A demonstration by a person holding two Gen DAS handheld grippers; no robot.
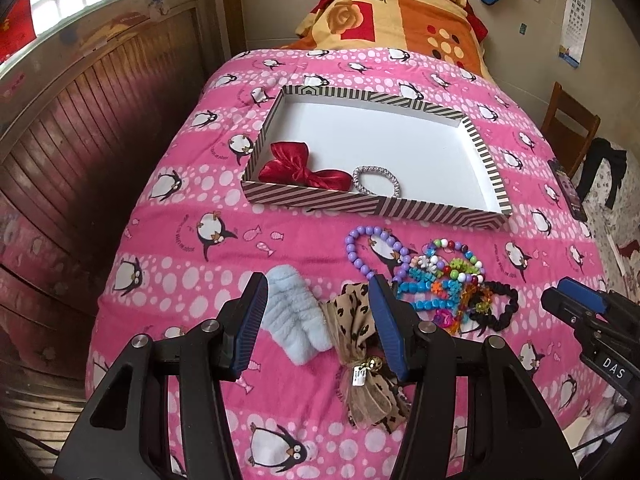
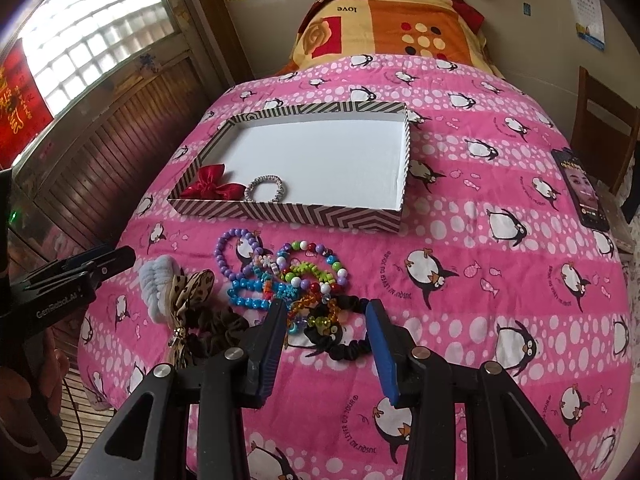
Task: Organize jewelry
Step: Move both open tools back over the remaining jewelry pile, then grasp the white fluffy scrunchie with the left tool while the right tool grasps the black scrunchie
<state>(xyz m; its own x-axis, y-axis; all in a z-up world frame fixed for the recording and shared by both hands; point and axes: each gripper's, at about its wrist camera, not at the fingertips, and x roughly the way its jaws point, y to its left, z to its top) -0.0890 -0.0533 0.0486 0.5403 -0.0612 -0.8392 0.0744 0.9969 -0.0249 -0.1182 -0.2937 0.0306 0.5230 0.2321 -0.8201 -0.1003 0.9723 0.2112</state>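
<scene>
A striped shallow box (image 1: 360, 200) (image 2: 280, 214) lies on the pink penguin quilt, with a red satin bow (image 1: 304, 168) (image 2: 212, 186) and a silver bracelet (image 1: 376, 180) (image 2: 264, 190) in its near left corner. In front of it lies a heap: a purple bead bracelet (image 1: 368, 248) (image 2: 232, 248), colourful bead bracelets (image 1: 444, 280) (image 2: 304, 276), a black scrunchie (image 1: 496, 308) (image 2: 348, 350), a leopard bow (image 1: 352, 312) (image 2: 192, 288) and a pale blue fluffy scrunchie (image 1: 296, 320) (image 2: 156, 280). My left gripper (image 1: 317, 280) (image 2: 120, 258) hangs open over the fluffy scrunchie and the leopard bow. My right gripper (image 2: 327, 306) (image 1: 576, 300) stands open over the black scrunchie, pads apart from it.
A phone (image 2: 584, 188) (image 1: 572, 196) lies at the quilt's right edge, with a wooden chair (image 2: 600, 120) beyond it. A folded orange blanket (image 1: 400, 16) sits at the bed's far end. Dark wooden panelling (image 1: 100, 120) runs along the left. A hand (image 2: 24, 380) holds the left gripper.
</scene>
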